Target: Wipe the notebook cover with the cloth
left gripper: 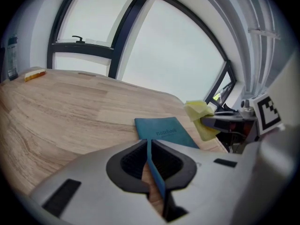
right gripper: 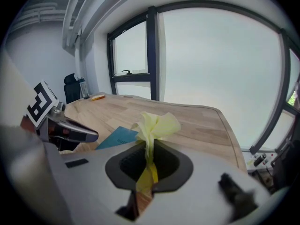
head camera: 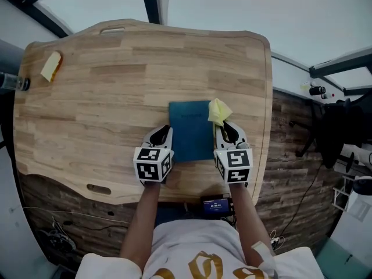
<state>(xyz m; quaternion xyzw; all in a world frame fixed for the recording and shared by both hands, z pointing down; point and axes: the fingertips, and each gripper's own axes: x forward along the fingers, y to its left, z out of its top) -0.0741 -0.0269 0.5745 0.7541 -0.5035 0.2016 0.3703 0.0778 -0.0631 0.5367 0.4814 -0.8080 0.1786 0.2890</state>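
A teal notebook lies flat on the wooden table, near its front right. My left gripper is at the notebook's left edge, and in the left gripper view its jaws are shut on that thin teal edge. The cover's print shows further out on the notebook. My right gripper sits at the notebook's right side, shut on a crumpled yellow cloth. The cloth bunches above the jaws and hangs just off the notebook's top right corner.
A yellow and orange sponge-like piece lies at the table's far left corner, beside a dark cylinder. A small dark device sits at the front edge by the person's body. The table's right edge is close to the right gripper.
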